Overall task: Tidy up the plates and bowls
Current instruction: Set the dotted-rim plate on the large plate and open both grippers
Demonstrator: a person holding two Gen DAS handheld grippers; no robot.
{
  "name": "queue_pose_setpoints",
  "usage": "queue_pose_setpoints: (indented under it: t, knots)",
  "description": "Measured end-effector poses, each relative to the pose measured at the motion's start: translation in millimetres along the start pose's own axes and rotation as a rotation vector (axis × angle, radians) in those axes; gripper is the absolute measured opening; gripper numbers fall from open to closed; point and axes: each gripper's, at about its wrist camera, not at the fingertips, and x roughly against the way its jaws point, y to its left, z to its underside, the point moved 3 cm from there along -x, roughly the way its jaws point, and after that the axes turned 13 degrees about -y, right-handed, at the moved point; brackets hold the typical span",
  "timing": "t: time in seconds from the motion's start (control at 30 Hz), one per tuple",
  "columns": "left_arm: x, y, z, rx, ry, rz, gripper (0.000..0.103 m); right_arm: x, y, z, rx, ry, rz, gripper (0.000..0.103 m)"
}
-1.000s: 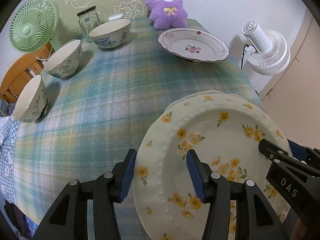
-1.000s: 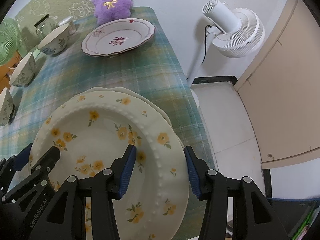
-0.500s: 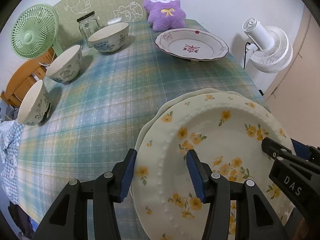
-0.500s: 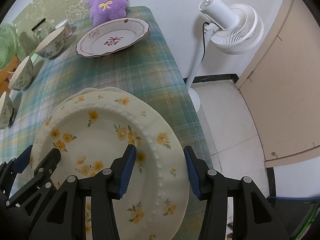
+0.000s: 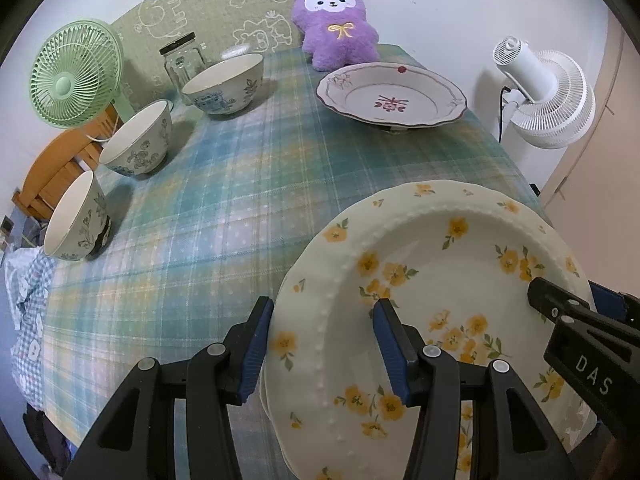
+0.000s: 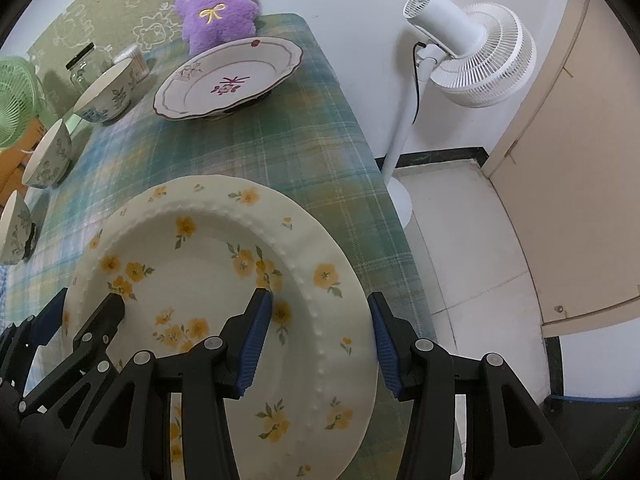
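Left wrist view
Left gripper (image 5: 322, 346): wide apart, its blue pads straddling the left rim of the yellow-flowered plate (image 5: 440, 280) at lower right of frame; not clenched on it.
Plate position: lying on top of a second, matching plate, whose edge peeped out beneath at the lower left.
Rest of the crockery: red-trimmed plate (image 5: 392, 94) at upper centre; three bowls down the left edge, namely the far bowl (image 5: 224, 84), middle bowl (image 5: 138, 144) and near bowl (image 5: 76, 222).
Materials: glazed ceramic, beaded ridge inside the plate rim, scalloped edge on the red-trimmed one; soft plaid tablecloth (image 5: 224, 208).

Right wrist view
Right gripper (image 6: 320, 344): also spread, pads either side of the same plate's right rim at lower centre of frame; released, not gripping.
Plate position: close to the table's right edge (image 6: 384, 240), with tiled floor (image 6: 480, 248) beyond it at right.
Surroundings: purple plush toy (image 6: 216, 4) at top, white standing fan (image 6: 472, 52) at upper right.

Risks
Slip: the slick glaze and the thin pad contact on the sloped rim could let the plate slide out if it were lifted on a weak pinch.
Fall: near that edge, an uneven two-handed lift could tip it towards the hard floor.
Chipping: dragging it could grate ceramic on ceramic.
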Motion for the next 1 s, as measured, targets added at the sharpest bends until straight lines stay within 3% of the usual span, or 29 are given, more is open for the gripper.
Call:
queue_pose_setpoints:
  t: [0.43,0.67,0.77,0.93,1.0]
  knots:
    - [-0.2,-1.1,1.2,-0.012,-0.021,-0.011,0.051,0.8,6.1,0.1,0.034,-0.012,0.025,0.053]
    - [0.8,2.9,-0.3,0.019,-0.018,0.037,0.061,0.4,4.5,-2.0,0.021,-0.01,0.011,0.053]
    - [1.2,4.8,0.0,0.05,0.008,0.06,0.067,8.5,10.2,-7.0,0.072,-0.05,0.009,0.054]
    - [8.8,11.4,-1.8,0.116,0.032,0.081,0.073,20.8,16.9,-17.8,0.105,-0.069,-0.031,0.057]
    - [14.4,13.9,-4.4,0.127,0.02,0.078,0.077,28.0,19.5,-21.5,0.113,-0.083,-0.048,0.063]
